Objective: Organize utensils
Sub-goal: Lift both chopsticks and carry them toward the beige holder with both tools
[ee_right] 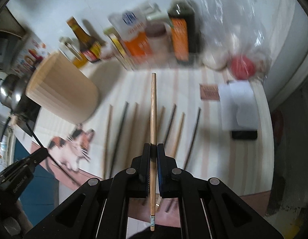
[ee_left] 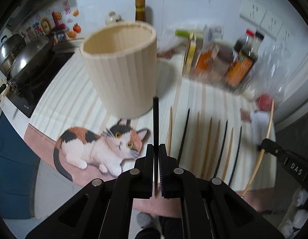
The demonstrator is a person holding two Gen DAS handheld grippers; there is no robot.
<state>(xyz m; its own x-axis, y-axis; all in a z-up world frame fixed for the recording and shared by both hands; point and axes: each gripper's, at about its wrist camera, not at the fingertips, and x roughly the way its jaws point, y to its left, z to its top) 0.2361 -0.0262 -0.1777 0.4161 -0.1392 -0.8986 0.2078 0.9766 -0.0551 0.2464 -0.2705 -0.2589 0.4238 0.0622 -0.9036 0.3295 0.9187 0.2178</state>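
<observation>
Two hand-held grippers level above the mat: left (ee_left: 156, 149) clamps a black chopstick (ee_left: 155, 119), right (ee_right: 153, 149) a wooden chopstick (ee_right: 153, 109).

Both wrist fisheyes look forward, low over the counter, sharing the beige holder (ee_left: 122, 67) (ee_right: 62, 93)

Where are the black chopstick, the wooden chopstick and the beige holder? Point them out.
black chopstick (ee_left: 155, 119), left wrist view, on its shaft above the pads.
wooden chopstick (ee_right: 153, 107), right wrist view, mid-shaft.
beige holder (ee_left: 122, 75), left wrist view, on its ribbed side wall.
</observation>
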